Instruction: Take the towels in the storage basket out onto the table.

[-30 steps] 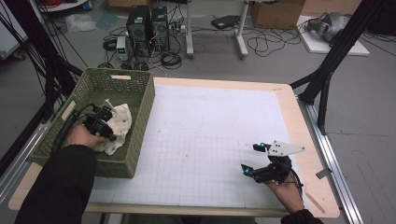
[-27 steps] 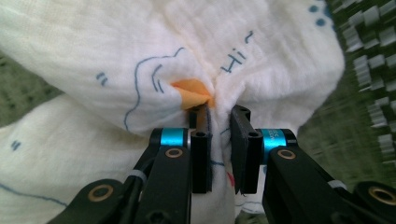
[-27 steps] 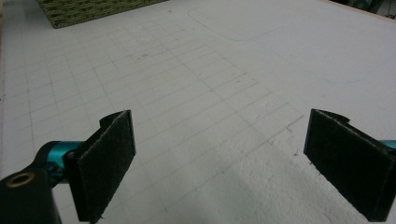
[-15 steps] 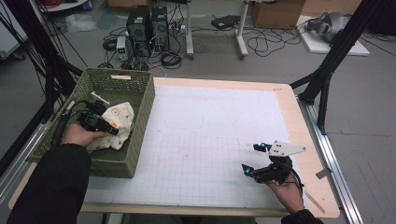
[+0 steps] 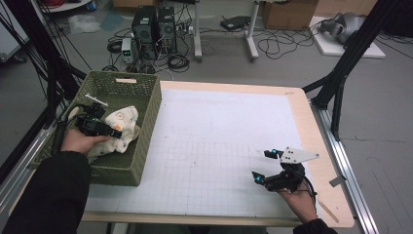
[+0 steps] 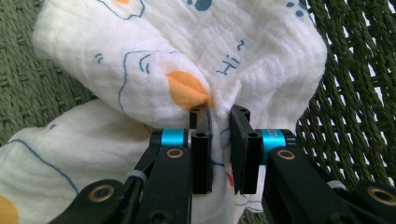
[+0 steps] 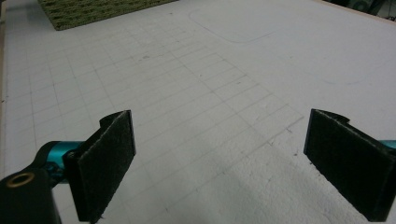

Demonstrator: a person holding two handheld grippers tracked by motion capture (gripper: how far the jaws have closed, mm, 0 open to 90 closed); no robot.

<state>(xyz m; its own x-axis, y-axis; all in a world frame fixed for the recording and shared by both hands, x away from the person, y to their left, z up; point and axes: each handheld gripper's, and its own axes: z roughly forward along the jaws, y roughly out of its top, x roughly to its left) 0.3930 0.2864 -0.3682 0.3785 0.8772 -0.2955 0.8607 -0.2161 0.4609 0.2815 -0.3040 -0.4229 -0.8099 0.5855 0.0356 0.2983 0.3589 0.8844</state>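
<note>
Left gripper [image 6: 218, 116] pinches the soft, light white printed muslin cloth [image 6: 154, 60]; a fold at twelve o'clock probably holds best.

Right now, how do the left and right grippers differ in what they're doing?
The left gripper has its fingers nearly closed, pinching a fold of the printed white cloth; the right gripper has its fingers spread wide with nothing between them. The left one sits inside the green woven basket; the right one hovers over the bare white gridded mat. Both have black pads and teal fittings, and each is held in a hand.
</note>
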